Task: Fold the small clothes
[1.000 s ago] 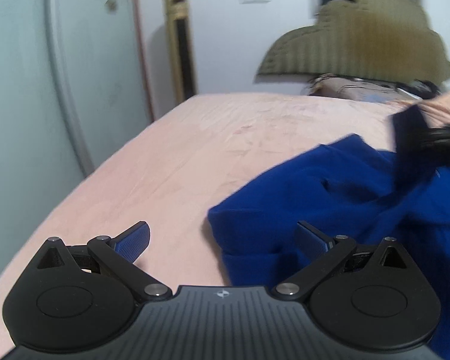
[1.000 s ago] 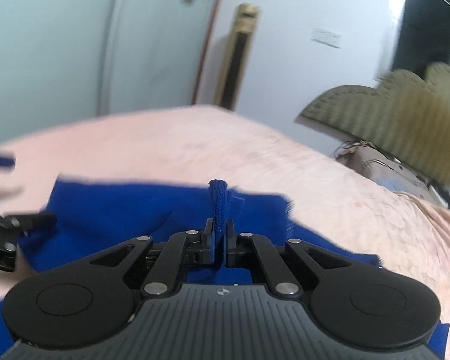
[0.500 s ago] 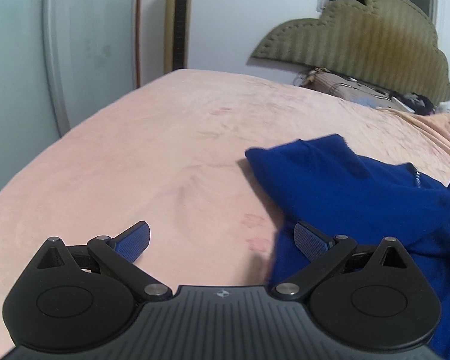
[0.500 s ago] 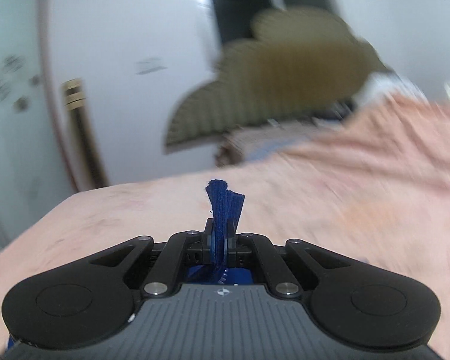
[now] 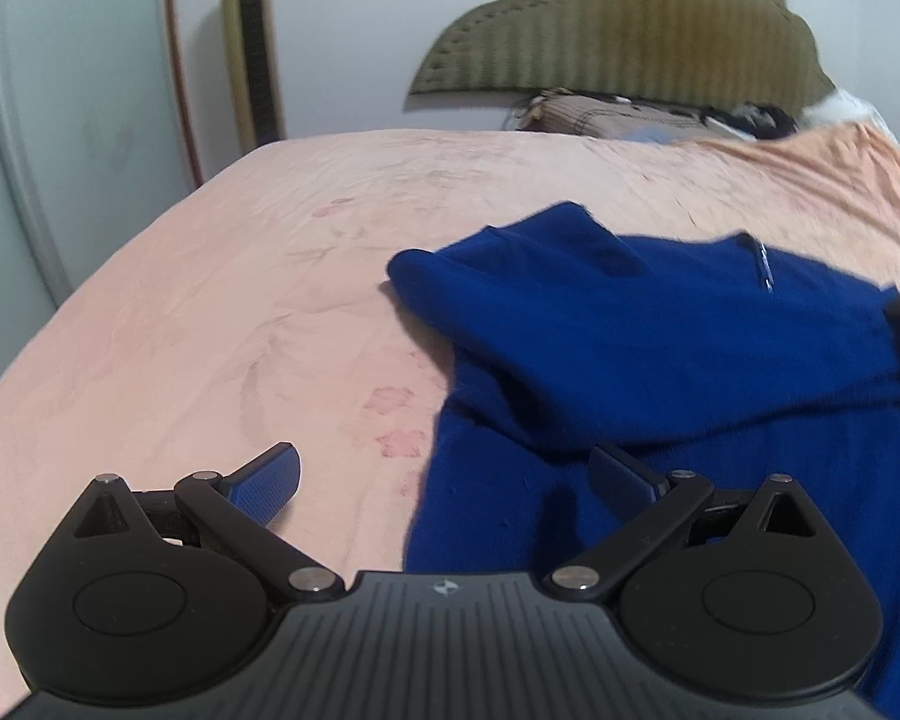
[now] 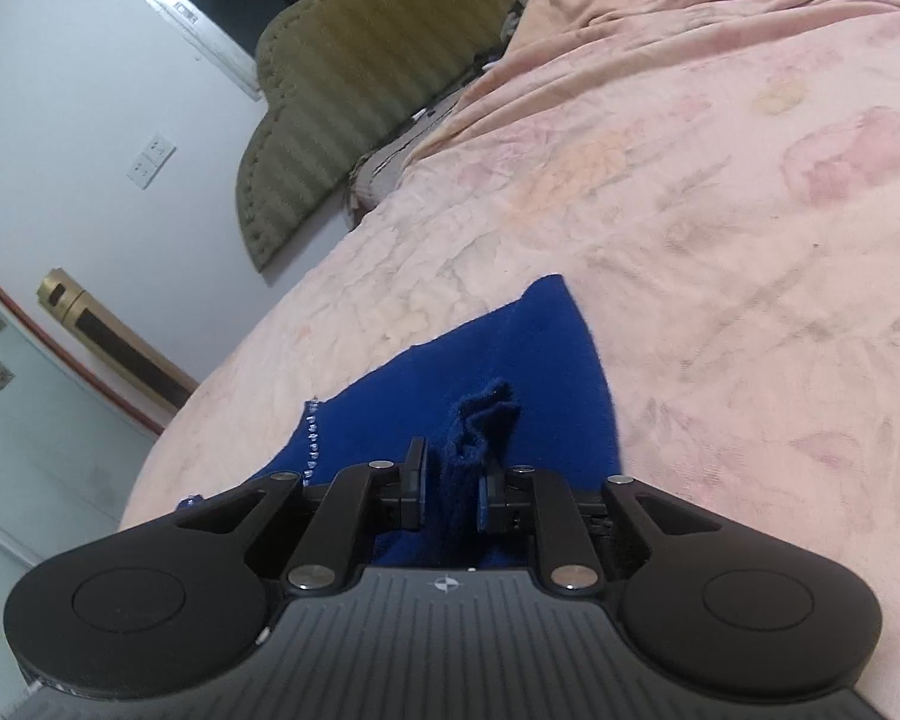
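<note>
Right claw (image 6: 450, 489) has its two fingers a little way apart, and a bunched bit of the blue top (image 6: 486, 372) stands up between them. I cannot tell if the pads really press on the cloth or if they have let it go. Just ahead of this claw the top lies on the pink bed (image 6: 720, 192), and one corner points away from it. A row of tiny shiny beads (image 6: 312, 438) runs along the cloth edge, to the left of the fingers.

Left claw (image 5: 444, 480) is wide open and holds nothing. Its left finger (image 5: 270, 477) hangs over bare bed. Its right finger (image 5: 621, 471) is just over the edge of the blue top (image 5: 660, 348), which spreads out ahead and to the right. One flap of the top already lies folded over the rest.

My guess is that a fold has just been laid down and the right claw is at the letting-go part. Next, the open left claw needs to pick a free edge or corner, pinch it, and carry it across so the top gets smaller and flat. The soft cloth may bunch up, so a slow pull is best.
</note>
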A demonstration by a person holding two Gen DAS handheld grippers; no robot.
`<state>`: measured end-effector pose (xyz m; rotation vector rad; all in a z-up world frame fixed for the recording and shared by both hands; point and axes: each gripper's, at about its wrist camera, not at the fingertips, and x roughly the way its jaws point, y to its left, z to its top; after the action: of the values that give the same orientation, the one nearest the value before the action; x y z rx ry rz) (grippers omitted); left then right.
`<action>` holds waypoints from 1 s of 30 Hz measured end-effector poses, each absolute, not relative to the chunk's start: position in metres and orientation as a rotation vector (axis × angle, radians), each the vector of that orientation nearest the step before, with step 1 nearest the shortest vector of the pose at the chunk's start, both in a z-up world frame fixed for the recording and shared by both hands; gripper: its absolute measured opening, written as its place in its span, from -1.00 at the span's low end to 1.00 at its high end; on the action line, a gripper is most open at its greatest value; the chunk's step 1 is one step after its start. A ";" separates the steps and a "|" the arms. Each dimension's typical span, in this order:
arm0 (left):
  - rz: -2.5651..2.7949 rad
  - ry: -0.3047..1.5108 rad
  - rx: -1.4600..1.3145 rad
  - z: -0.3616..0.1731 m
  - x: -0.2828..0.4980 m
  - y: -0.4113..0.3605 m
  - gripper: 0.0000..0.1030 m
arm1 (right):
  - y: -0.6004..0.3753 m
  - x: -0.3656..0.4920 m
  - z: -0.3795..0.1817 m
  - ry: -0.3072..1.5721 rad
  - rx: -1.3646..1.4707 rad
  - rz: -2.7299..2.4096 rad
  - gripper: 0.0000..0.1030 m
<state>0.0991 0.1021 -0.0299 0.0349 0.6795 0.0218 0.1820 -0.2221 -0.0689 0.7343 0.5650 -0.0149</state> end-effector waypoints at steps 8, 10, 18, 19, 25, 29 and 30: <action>0.075 0.683 0.147 -0.035 0.112 0.094 1.00 | -0.227 0.174 -0.055 0.497 0.658 -0.064 -0.81; 0.126 0.682 0.185 -0.038 0.120 0.094 1.00 | -0.230 0.174 -0.055 0.495 0.653 -0.077 -0.81; 0.262 0.703 0.101 -0.044 0.130 0.121 1.00 | -0.233 0.155 -0.054 0.534 0.610 -0.094 -0.42; 0.263 0.705 0.090 -0.044 0.128 0.123 1.00 | -0.230 0.152 -0.051 0.531 0.580 -0.098 -0.42; 0.246 0.717 0.094 -0.041 0.112 0.116 1.00 | -0.209 0.144 -0.048 0.621 0.400 -0.080 0.06; 0.217 0.725 0.081 -0.038 0.101 0.112 1.00 | -0.197 0.128 -0.044 0.636 0.272 -0.123 0.26; 0.214 0.730 0.078 -0.038 0.100 0.111 1.00 | -0.196 0.122 -0.042 0.630 0.266 -0.118 0.29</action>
<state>0.1000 0.1108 -0.0383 0.0777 0.7298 0.2137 0.1220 -0.1962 -0.0419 0.2661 0.6302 -0.1177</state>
